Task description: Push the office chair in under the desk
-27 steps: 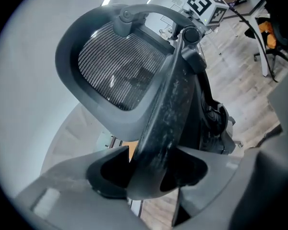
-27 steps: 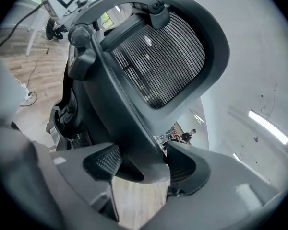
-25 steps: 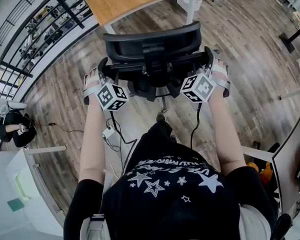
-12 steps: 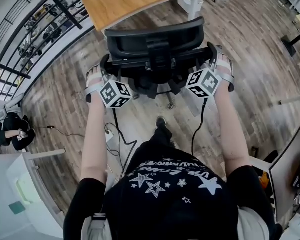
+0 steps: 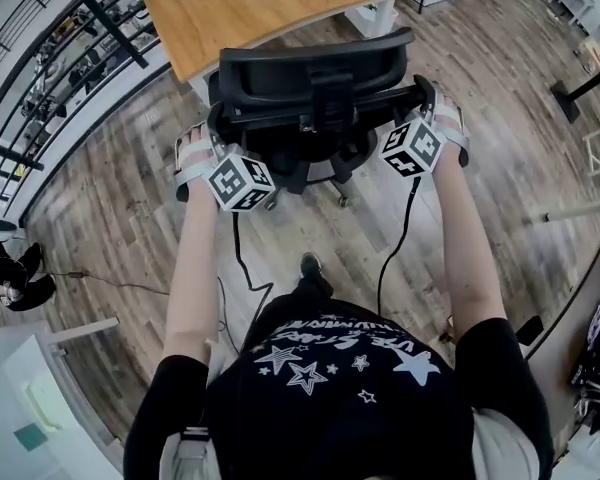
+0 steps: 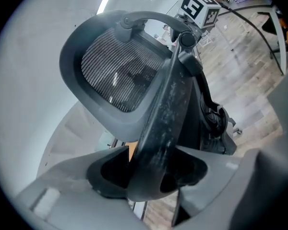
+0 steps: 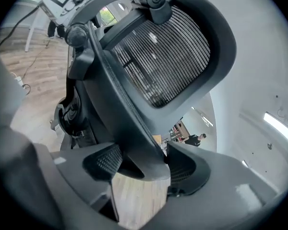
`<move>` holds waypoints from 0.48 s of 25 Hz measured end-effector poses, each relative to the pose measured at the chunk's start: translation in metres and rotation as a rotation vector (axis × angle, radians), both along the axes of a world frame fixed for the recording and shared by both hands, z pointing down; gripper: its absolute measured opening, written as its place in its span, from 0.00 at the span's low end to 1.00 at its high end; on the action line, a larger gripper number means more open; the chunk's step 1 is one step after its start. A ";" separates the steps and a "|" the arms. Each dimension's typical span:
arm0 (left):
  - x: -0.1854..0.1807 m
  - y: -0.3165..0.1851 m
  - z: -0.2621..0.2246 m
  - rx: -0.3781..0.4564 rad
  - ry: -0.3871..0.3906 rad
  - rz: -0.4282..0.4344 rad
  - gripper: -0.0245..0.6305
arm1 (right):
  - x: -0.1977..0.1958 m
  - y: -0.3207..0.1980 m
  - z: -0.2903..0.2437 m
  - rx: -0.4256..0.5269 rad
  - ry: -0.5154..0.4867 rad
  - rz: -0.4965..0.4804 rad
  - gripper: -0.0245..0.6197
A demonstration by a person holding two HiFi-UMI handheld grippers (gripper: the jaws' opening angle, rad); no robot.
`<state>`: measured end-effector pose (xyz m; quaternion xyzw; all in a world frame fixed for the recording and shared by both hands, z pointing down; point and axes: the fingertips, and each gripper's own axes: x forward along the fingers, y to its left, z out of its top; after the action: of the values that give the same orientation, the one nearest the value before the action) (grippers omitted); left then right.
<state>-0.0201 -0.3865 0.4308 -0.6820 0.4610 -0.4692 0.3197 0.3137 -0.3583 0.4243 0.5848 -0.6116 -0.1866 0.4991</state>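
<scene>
While left hand-held gripper clamps office chair, right hand-held gripper clamps opposite side

Grey-brown wood planks covered the floor. A black railing ran along the upper left, and strip lights glowed on the white ceiling.

Both arms reach forward, nearly straight and roughly parallel, the left forearm and right forearm bare below black sleeves. The left gripper has its jaws clamped on one side bar of the office chair back, its marker cube facing up. The right gripper is clamped likewise on the opposite side bar, both pads pressing it.
</scene>
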 end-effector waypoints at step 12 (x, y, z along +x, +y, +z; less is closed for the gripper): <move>0.006 -0.084 -0.005 0.023 0.017 0.025 0.42 | 0.005 -0.090 -0.001 -0.040 0.026 0.042 0.48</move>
<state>-0.0141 -0.4703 0.4257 -0.6879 0.4606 -0.4542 0.3291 0.3188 -0.4479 0.4233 0.5851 -0.5962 -0.1712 0.5223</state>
